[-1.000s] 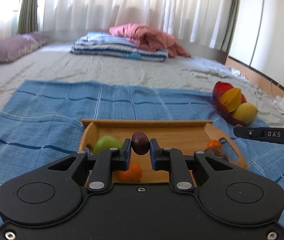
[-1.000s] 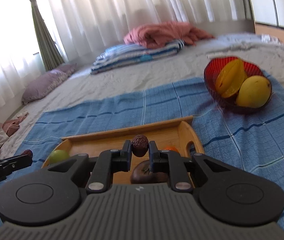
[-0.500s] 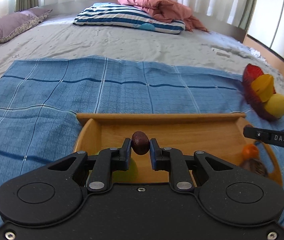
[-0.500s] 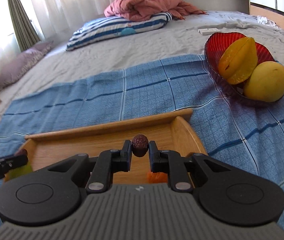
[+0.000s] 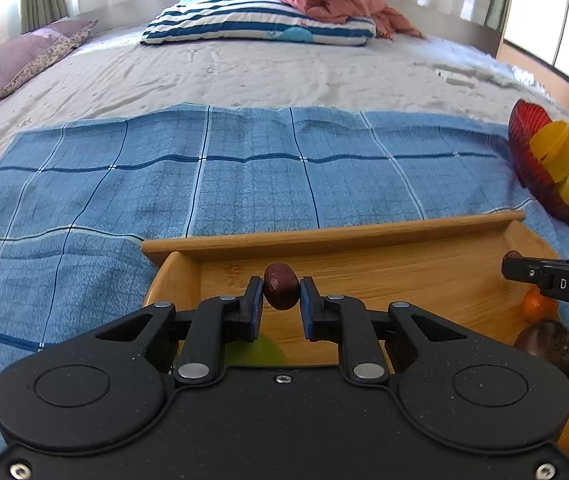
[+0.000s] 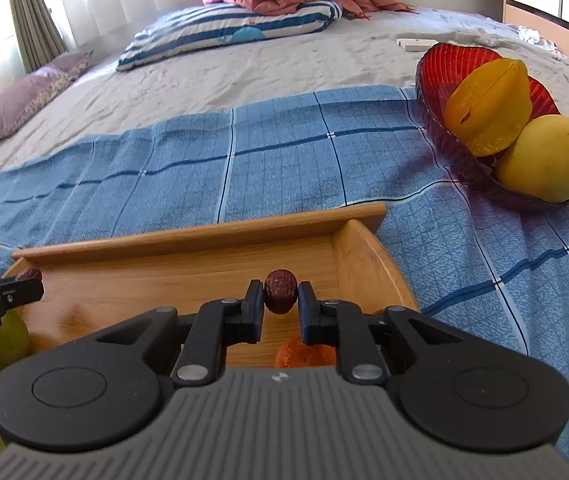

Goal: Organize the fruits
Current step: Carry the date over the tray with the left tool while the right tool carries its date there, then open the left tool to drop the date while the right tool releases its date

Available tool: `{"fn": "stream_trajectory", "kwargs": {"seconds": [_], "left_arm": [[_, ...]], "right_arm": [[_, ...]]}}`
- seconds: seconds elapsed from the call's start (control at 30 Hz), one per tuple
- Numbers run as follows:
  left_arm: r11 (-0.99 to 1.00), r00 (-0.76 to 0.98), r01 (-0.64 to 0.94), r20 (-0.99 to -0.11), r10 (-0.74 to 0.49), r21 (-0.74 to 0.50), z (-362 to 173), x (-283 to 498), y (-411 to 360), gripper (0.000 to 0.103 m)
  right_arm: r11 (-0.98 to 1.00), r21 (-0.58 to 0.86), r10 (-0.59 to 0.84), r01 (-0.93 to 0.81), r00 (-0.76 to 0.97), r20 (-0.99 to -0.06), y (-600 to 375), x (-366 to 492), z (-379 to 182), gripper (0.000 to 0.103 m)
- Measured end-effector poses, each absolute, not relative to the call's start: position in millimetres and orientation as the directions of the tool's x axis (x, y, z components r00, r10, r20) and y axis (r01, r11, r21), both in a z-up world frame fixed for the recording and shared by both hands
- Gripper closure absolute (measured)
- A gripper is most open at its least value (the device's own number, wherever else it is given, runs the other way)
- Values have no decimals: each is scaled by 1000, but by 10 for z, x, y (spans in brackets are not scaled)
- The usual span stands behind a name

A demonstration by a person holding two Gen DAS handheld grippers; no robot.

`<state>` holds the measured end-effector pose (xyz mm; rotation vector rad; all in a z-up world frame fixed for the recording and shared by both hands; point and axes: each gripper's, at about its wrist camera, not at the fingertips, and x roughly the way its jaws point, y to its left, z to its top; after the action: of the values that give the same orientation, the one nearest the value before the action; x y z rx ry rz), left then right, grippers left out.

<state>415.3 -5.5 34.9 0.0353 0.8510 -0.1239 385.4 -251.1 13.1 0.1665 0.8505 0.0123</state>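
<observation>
A smooth dark-red fruit (image 5: 281,286) is clamped between the pads of the left gripper (image 5: 281,294), above the wooden tray (image 5: 332,236). A wrinkled dark-red fruit (image 6: 280,290) is clamped in the right gripper (image 6: 281,296), near the tray's right end. Both grippers pitch downward toward the tray on the blue checked cloth (image 5: 212,184); the red bowl (image 6: 448,64) sits apart.

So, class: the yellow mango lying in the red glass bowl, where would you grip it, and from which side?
Grip the mango across its narrower middle, coming from above on its exposed near-right side. It lies on its side, pressed against the starfruit and the red bowl, so the far-left approach looks blocked. Both tools are already shut on small brown fruits, so one probably has to be freed first.
</observation>
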Motion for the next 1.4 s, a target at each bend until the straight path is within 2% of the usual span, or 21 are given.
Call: {"fn": "stream_trajectory", "kwargs": {"seconds": [0.37,0.83,1.03,1.07,1.13,1.17,1.2,1.33,1.4], "left_arm": [[997,604,83,-796,-46,6,172,4352,-56,85],[996,615,87,-787,-55,-1,122,4341,-31,85],[996,622,91,-782,-51,8,125,4307,-31,83],[996,622,93,-781,-50,11,133,4298,-32,83],[995,625,98,-779,-51,13,161,4255,-22,65],[994,634,106,-771,-57,14,188,4213,-7,50],[992,650,123,-757,-66,19,227,4149,14,42],[987,691,146,-721,-50,71,373,3932,80,27],[985,705,162,-706,-71,63,468,3805,129,18]], "right_arm": [[997,77,42,30,617,-785,-2434,3955,83,81],[999,49,28,18,611,-791,-2389,4006,60,79],[997,68,37,27,617,-786,-2418,3996,57,68],[997,75,42,27,620,-783,-2423,3993,57,62],[996,92,61,17,631,-773,-2432,3965,64,59],[995,96,69,8,638,-767,-2435,3941,74,55],[995,97,76,-2,647,-759,-2438,3907,93,46],[996,80,78,-29,696,-714,-2467,3744,208,34],[994,101,96,-37,723,-684,-2498,3646,286,23]]}}
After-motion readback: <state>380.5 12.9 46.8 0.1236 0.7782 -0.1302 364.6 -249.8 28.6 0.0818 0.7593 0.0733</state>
